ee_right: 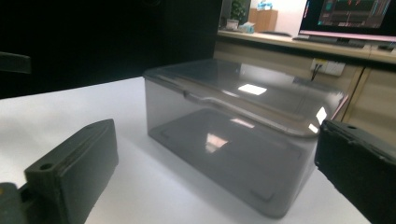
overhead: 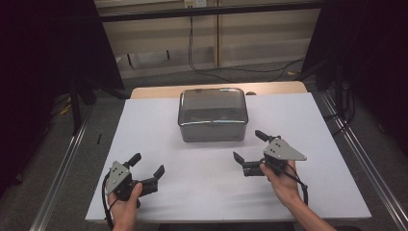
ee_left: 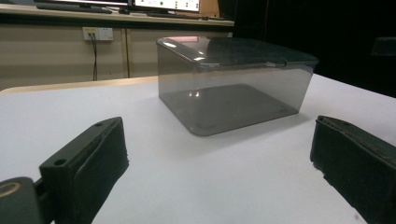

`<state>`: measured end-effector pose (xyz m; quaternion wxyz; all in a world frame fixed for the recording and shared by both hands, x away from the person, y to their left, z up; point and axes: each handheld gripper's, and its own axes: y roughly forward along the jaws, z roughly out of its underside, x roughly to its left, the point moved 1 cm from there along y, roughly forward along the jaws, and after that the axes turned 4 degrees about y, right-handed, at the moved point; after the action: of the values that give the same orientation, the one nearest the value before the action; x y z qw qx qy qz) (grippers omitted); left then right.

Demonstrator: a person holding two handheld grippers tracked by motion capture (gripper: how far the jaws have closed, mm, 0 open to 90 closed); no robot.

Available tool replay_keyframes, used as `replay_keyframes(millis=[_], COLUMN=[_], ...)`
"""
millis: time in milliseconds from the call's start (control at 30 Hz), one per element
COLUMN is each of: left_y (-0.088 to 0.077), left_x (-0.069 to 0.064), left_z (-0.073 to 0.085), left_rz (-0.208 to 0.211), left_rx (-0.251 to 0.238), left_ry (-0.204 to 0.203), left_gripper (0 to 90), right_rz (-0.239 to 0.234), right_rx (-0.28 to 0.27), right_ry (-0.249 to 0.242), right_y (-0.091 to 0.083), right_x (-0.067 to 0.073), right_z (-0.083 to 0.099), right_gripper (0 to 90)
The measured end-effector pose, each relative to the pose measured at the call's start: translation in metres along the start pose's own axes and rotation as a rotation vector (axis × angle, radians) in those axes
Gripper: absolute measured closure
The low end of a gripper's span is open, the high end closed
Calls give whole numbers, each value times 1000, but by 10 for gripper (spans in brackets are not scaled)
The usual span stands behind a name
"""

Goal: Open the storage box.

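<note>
Left gripper (overhead: 147, 169) near-left over table (overhead: 144, 120), jaws wide apart, holding nothing | right gripper (overhead: 250, 151) near-right, jaws wide apart, holding nothing | lidded smoky plastic box (overhead: 212, 115) centre-far, apparently empty, lid on | risk, judged: light box could skid on smooth table if pushed from one side.

Dim room, dark at 3 and 9 o'clock; overhead light brightens the white tabletop (overhead: 298, 144). Glare spots on the smoky box (ee_right: 252, 88) lid. Near tongs soft, blurred.
</note>
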<state>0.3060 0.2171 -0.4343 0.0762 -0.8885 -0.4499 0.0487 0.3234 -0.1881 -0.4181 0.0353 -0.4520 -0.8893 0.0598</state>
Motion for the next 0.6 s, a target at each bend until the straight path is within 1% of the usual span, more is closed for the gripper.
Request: replay_keyframes(millis=[33,67,133,233,333,467,600], left_y=[0,1,1,2,1,2,2], left_x=[0,-1,-1,-1,0,-1,0], left_z=[0,0,0,0,0,0,0], left_rz=[-2,-2,0,1,3,1,4], left_rx=[-2,-1,-3,-2,1,1,5], left_ry=[-3,-4,-4,-4,5,0,9], left_gripper=[37,37,37,37,37,37,37], right_rz=[3,-3,2,11,17,19,1], right_rx=[3,6,16,21,27,19,16], right_ry=[-2,11,19,1,-5,-26,-42], right_y=[2,5,9,14,17,23,31], right_x=[0,-1,-2,-3,-3,-3,0], right_z=[-1,-1,-1,-1,-2,-8,-10], right_gripper=[0,0,0,0,1,1,1])
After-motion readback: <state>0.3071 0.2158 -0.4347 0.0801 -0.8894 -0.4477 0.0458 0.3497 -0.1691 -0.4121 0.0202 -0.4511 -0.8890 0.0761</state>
